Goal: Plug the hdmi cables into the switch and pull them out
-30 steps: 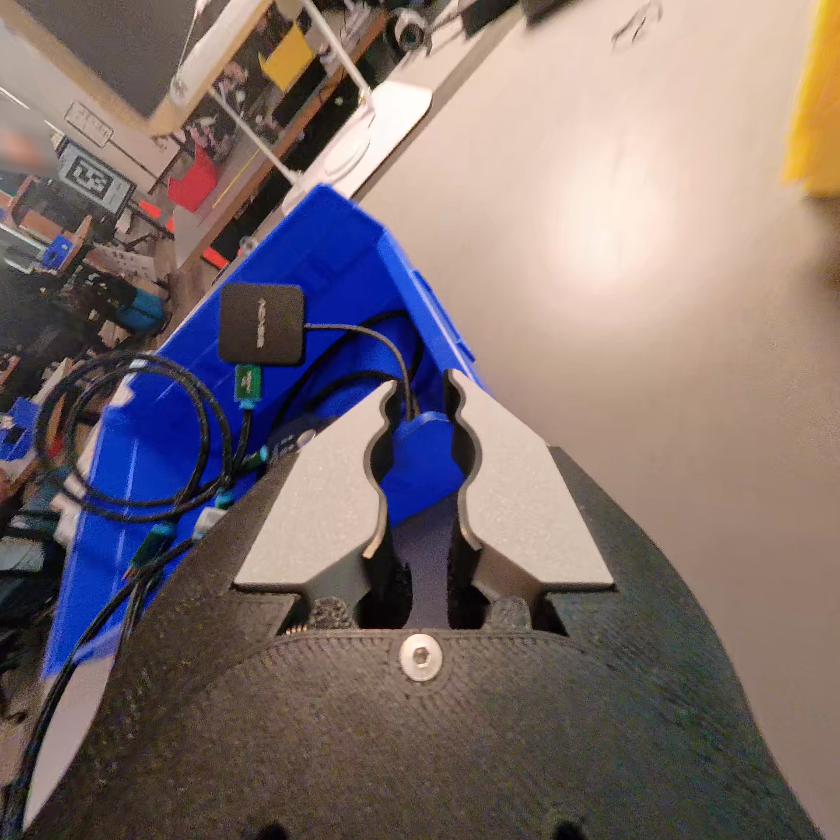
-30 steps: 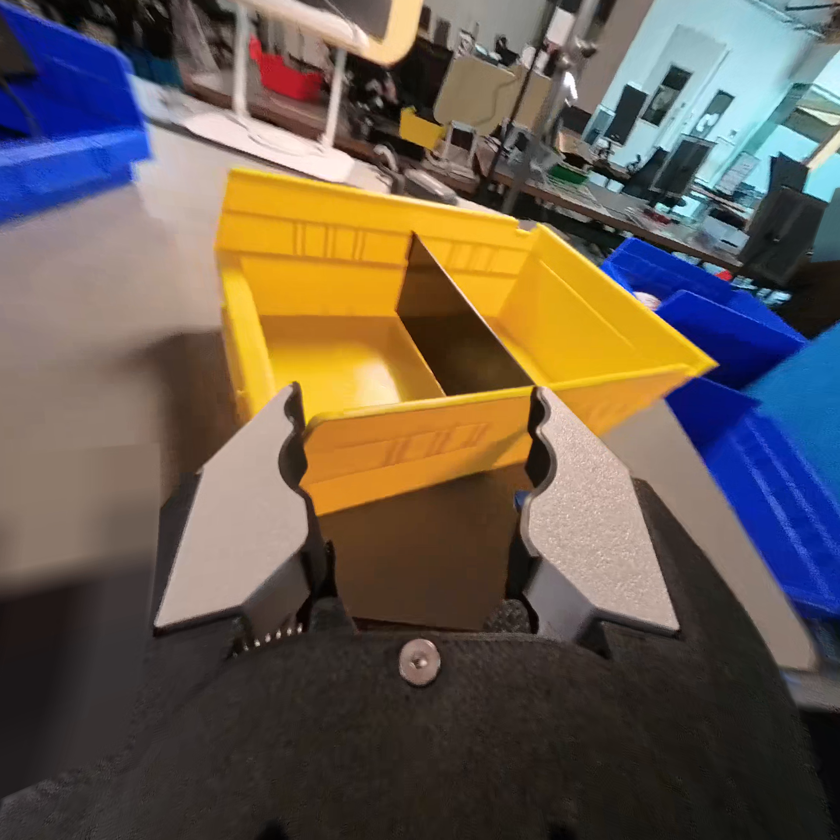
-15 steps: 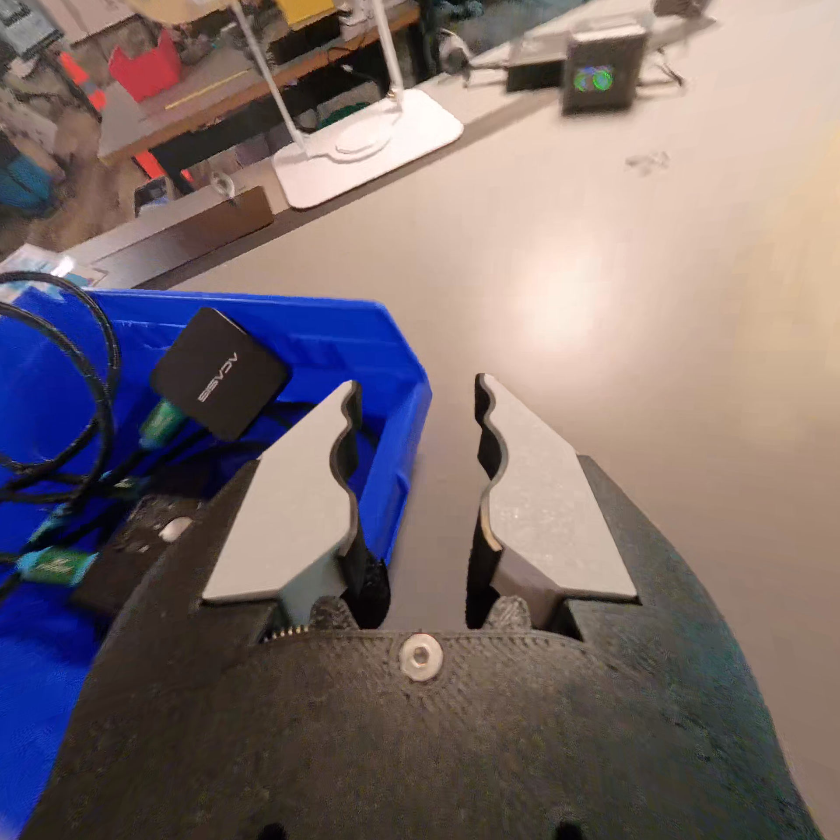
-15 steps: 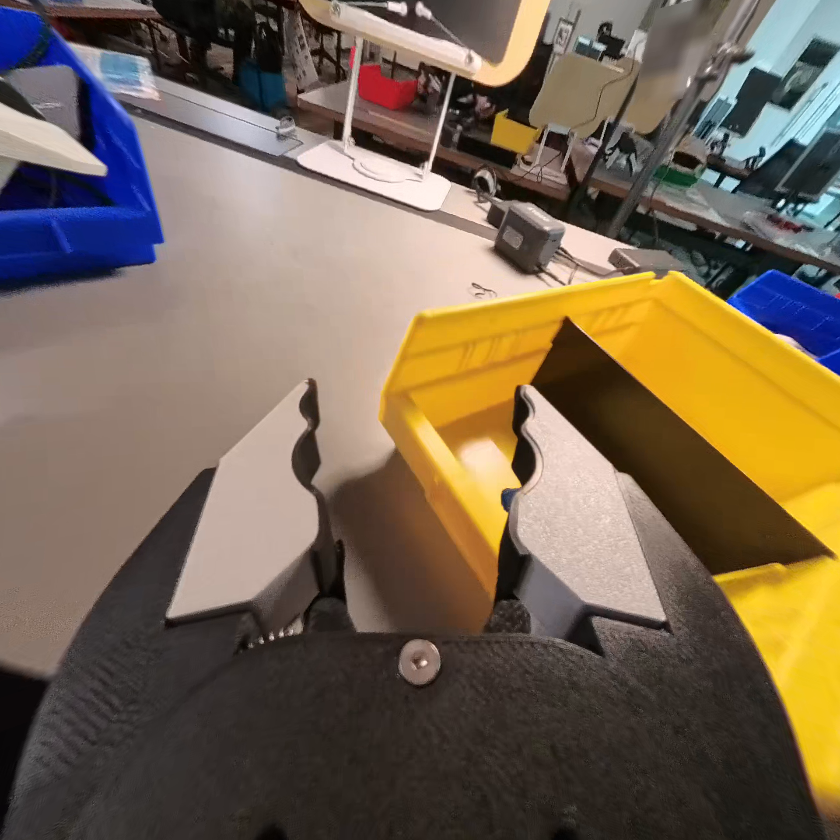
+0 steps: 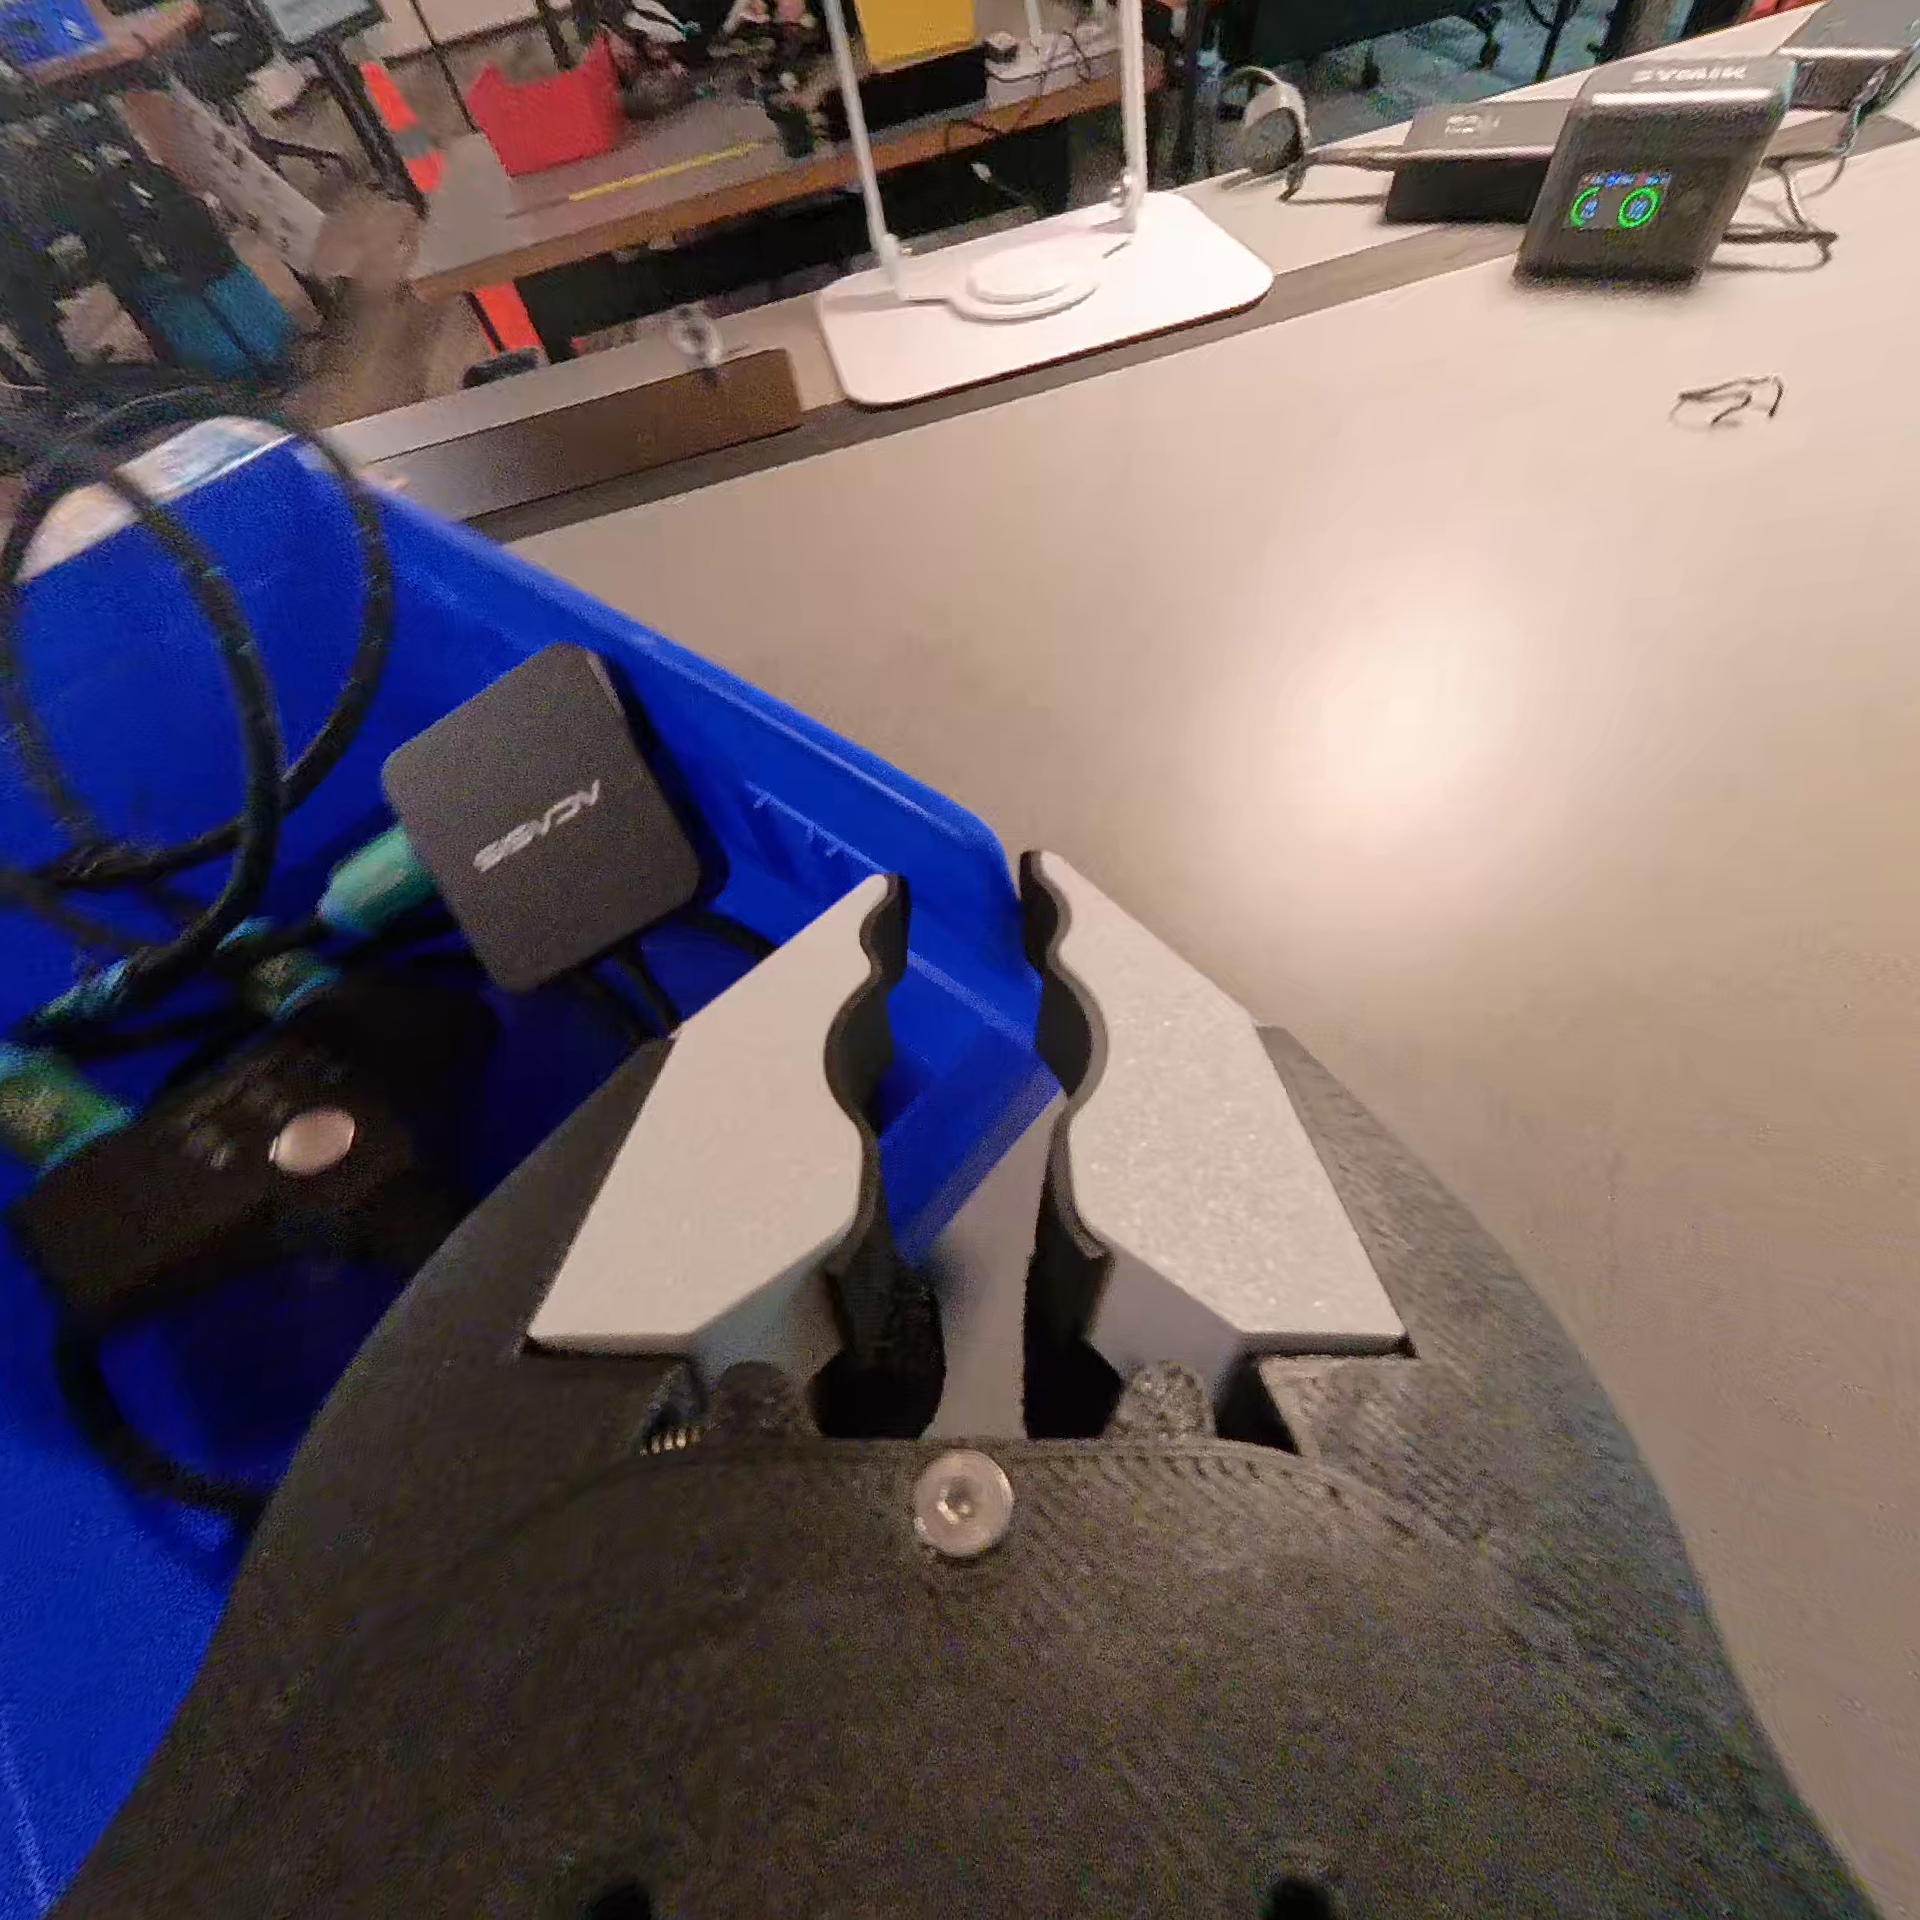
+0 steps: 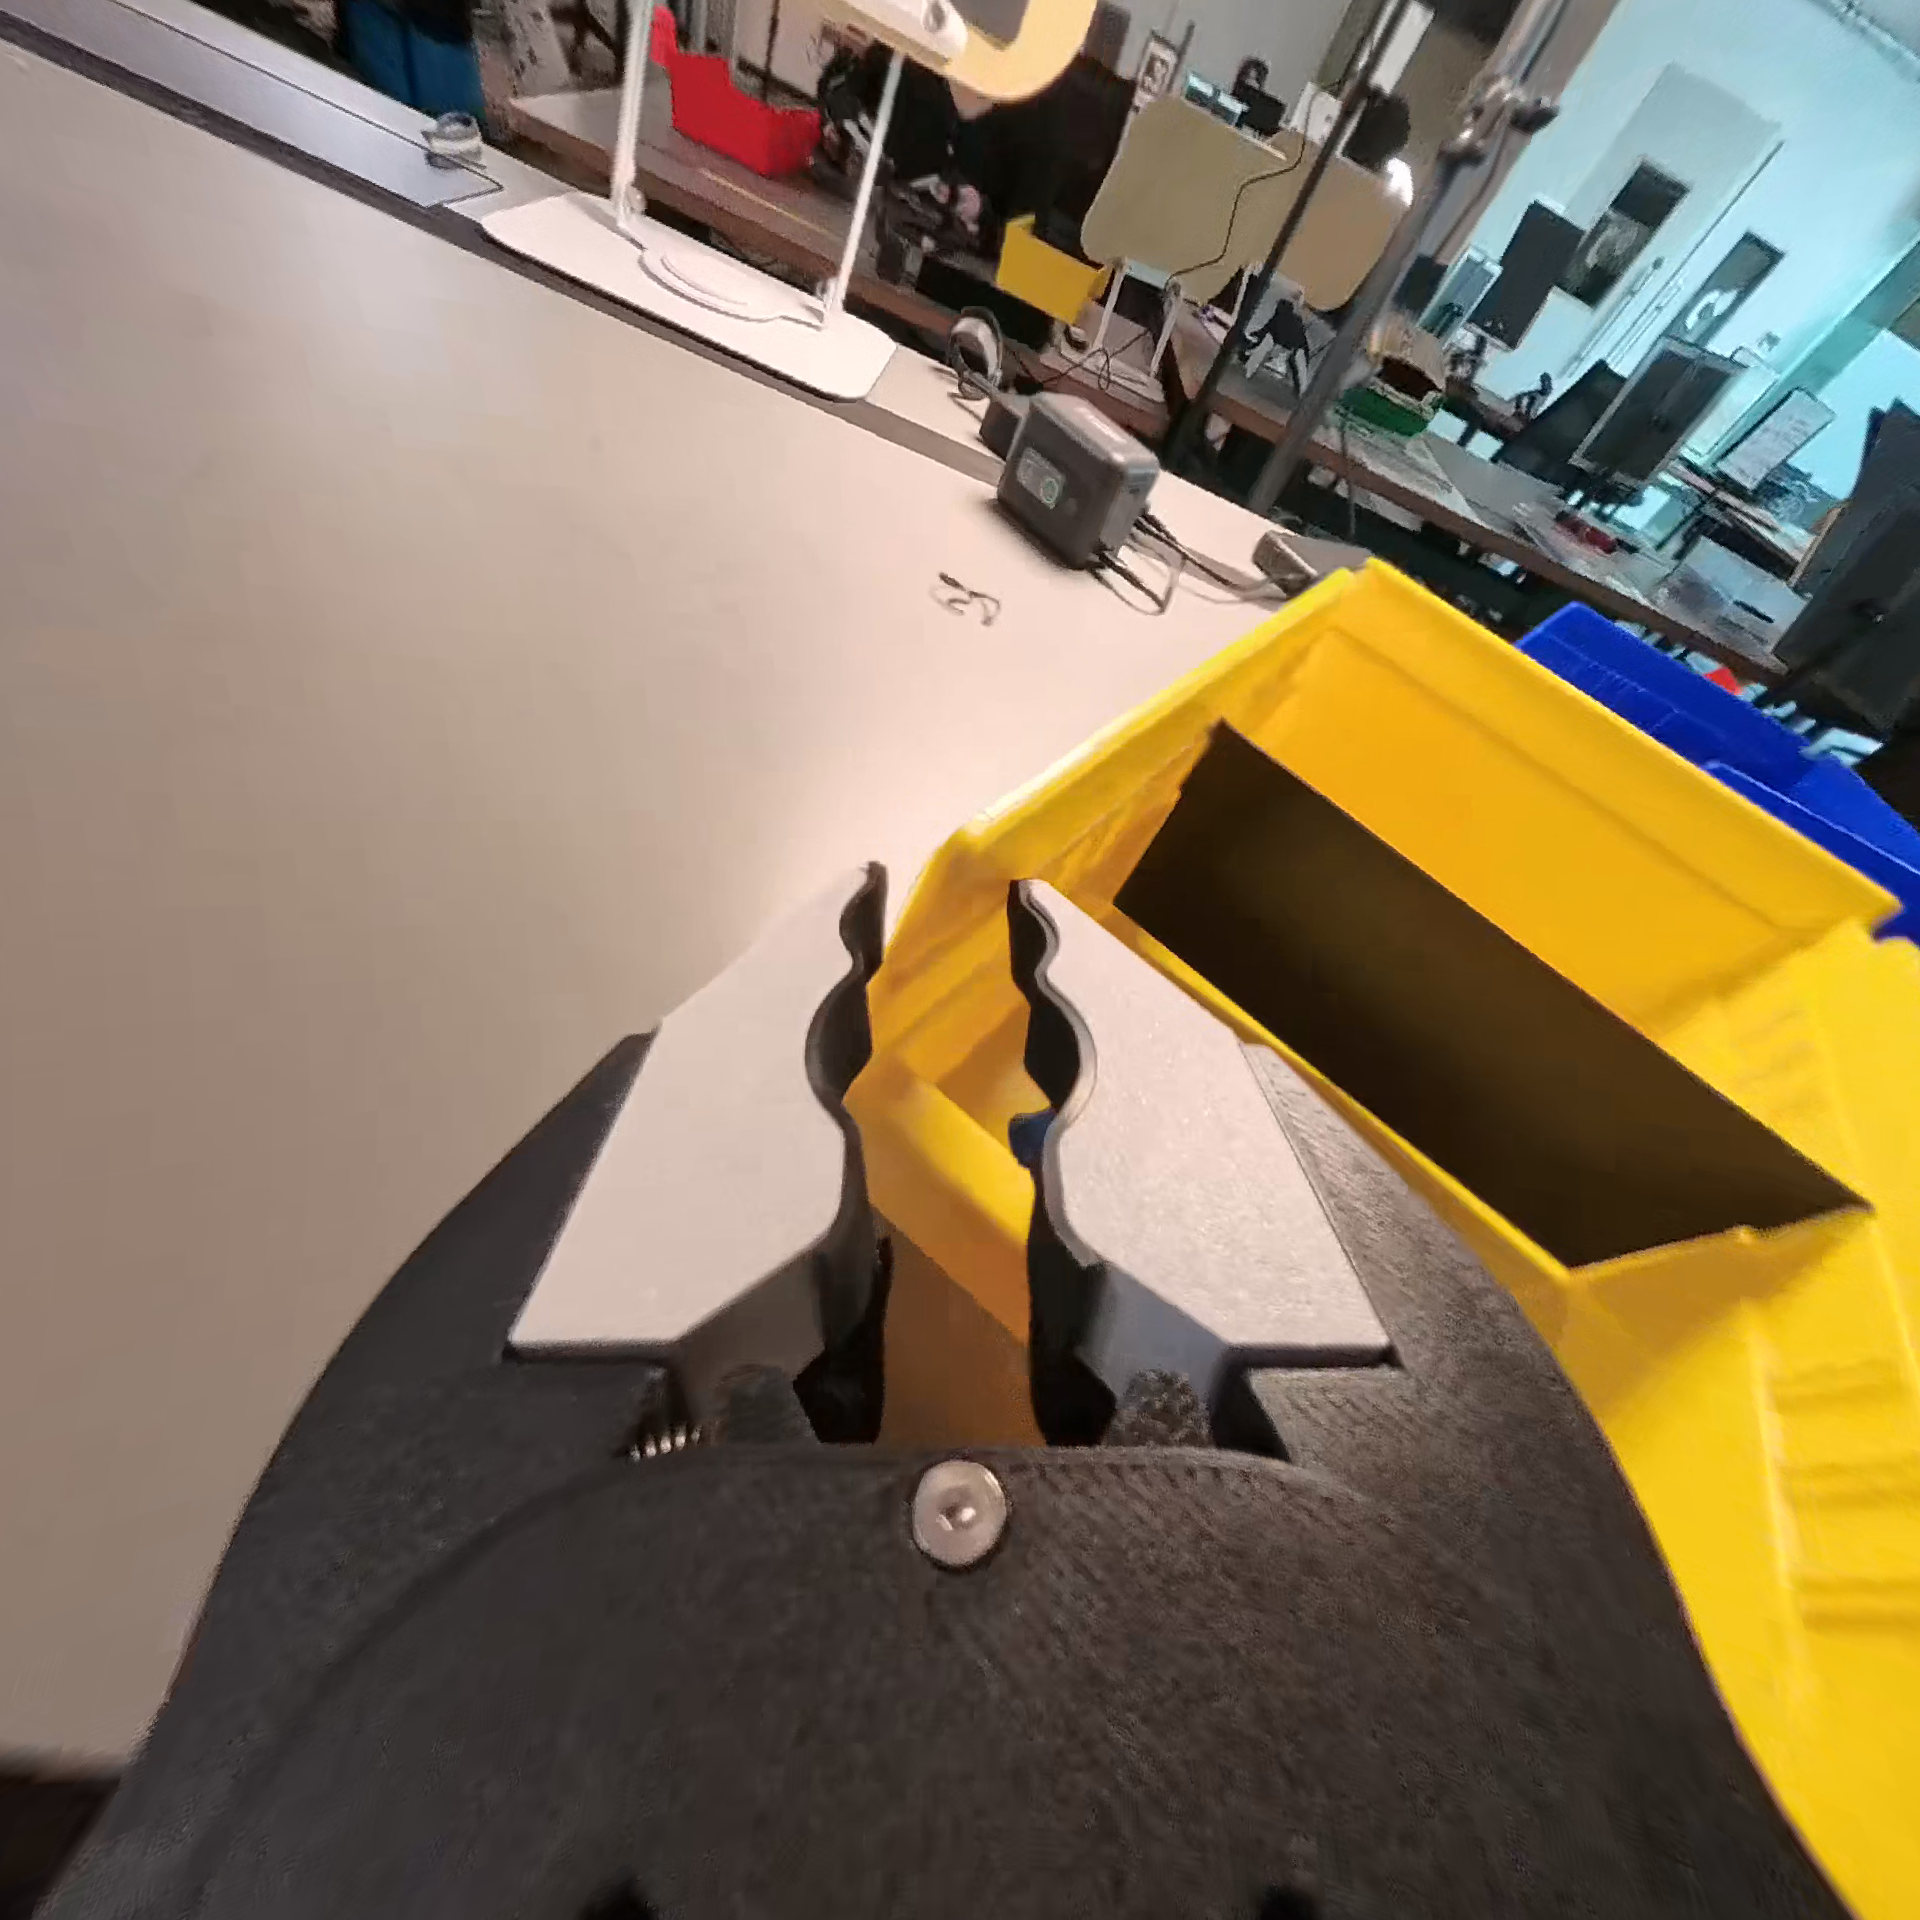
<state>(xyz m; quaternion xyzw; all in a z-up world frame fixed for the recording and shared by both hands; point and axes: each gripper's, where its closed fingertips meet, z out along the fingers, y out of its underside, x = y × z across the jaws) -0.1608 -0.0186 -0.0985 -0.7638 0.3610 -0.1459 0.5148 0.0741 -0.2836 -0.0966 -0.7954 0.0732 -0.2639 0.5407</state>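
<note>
My left gripper sits astride the corner wall of the blue bin, jaws drawn in narrow on either side of the rim; whether they actually bite the plastic I cannot tell. My right gripper stands the same way on the corner of the yellow bin, one jaw outside the wall, one inside, narrowly parted, contact likewise uncertain.

The task's things all lie in the blue bin: a black square switch leaning against the inner wall, hdmi cables looped above it with teal plugs beside it, and a second black box with a round button lower down. The yellow bin shows only a black divider (no cables visible there).

Risks, as I judge them: neither gripper holds a plug, so no plugging has begun. If a bin is dragged across the worktop by one corner, it may tip or twist. The cable loops overhang the blue rim and may snag, pulling the switch askew.
</note>
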